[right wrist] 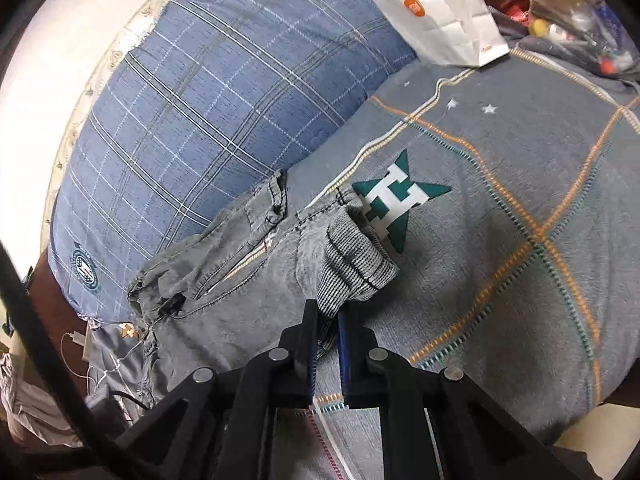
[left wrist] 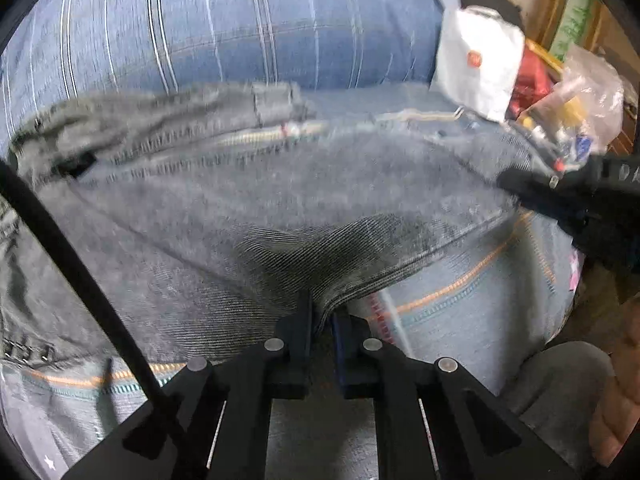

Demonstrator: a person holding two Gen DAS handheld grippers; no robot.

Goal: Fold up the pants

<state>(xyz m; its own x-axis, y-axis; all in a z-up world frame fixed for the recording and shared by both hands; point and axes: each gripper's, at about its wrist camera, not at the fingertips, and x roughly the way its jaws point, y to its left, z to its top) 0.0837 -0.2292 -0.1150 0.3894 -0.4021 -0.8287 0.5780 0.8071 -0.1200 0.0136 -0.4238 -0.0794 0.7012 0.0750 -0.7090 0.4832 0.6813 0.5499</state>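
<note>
Grey denim pants (left wrist: 248, 200) lie on a bed, zip and pocket turned up. My left gripper (left wrist: 322, 312) is shut on a fold of the pants' near edge, the cloth pinched between its pads. In the right wrist view the same pants (right wrist: 240, 280) stretch away to the left, and my right gripper (right wrist: 328, 316) is shut on their checked lining at the waistband (right wrist: 352, 264). The right gripper also shows as a dark shape (left wrist: 560, 196) at the right edge of the left wrist view. The cloth is raised a little off the bedspread.
A grey bedspread (right wrist: 500, 200) with orange and teal stitching and a green star patch (right wrist: 400, 200) covers the bed. A blue checked pillow (right wrist: 200, 120) lies behind. A white paper bag (right wrist: 436, 12) and plastic-wrapped clutter (left wrist: 568, 112) sit at the far right. Cables (right wrist: 88, 352) trail at the left.
</note>
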